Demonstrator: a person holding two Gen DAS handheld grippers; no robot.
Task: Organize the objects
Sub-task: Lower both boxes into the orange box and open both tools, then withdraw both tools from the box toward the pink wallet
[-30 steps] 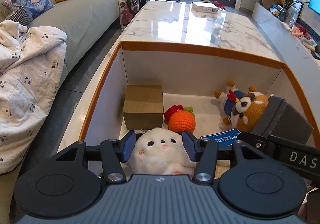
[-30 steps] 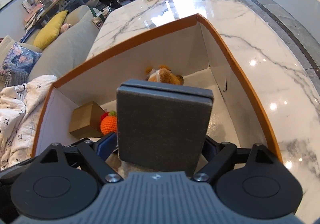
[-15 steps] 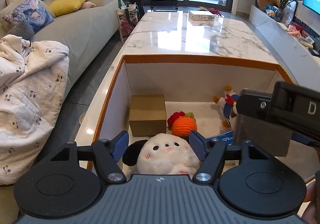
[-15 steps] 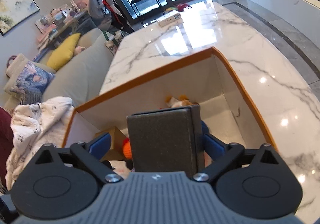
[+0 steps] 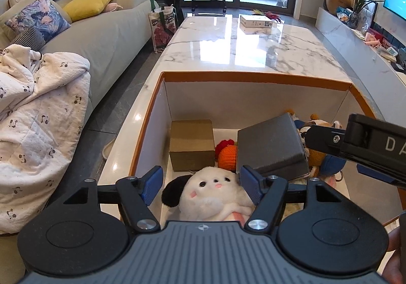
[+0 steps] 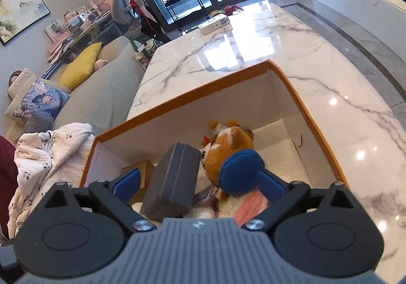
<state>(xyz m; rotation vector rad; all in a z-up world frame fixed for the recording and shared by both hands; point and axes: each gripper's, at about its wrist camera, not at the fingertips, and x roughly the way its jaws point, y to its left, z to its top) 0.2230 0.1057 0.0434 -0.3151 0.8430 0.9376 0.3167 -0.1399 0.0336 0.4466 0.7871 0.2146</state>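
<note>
An orange-rimmed white storage box [image 5: 253, 77] stands on the marble table. Inside it lie a brown cardboard box [image 5: 191, 147], an orange crocheted toy [image 5: 227, 157], a white plush dog [image 5: 213, 195], an orange-brown plush [image 6: 228, 142] and a grey case [image 5: 271, 147]. The grey case [image 6: 172, 180] lies tilted on the toys, free of the fingers. My left gripper [image 5: 200, 182] is open above the white plush. My right gripper [image 6: 200, 182] is open and empty over the box; it also shows at the right of the left wrist view [image 5: 360, 142].
A white flat carton [image 5: 256, 21] lies at the far end of the marble table [image 5: 248, 53]. A grey sofa with cushions and a white blanket [image 5: 38, 116] stands to the left. A low marble ledge [image 5: 355, 40] runs along the right.
My right gripper has let go of the grey case, which now lies tilted in the box, and its jaws have opened. Both grippers have risen and drawn back.
</note>
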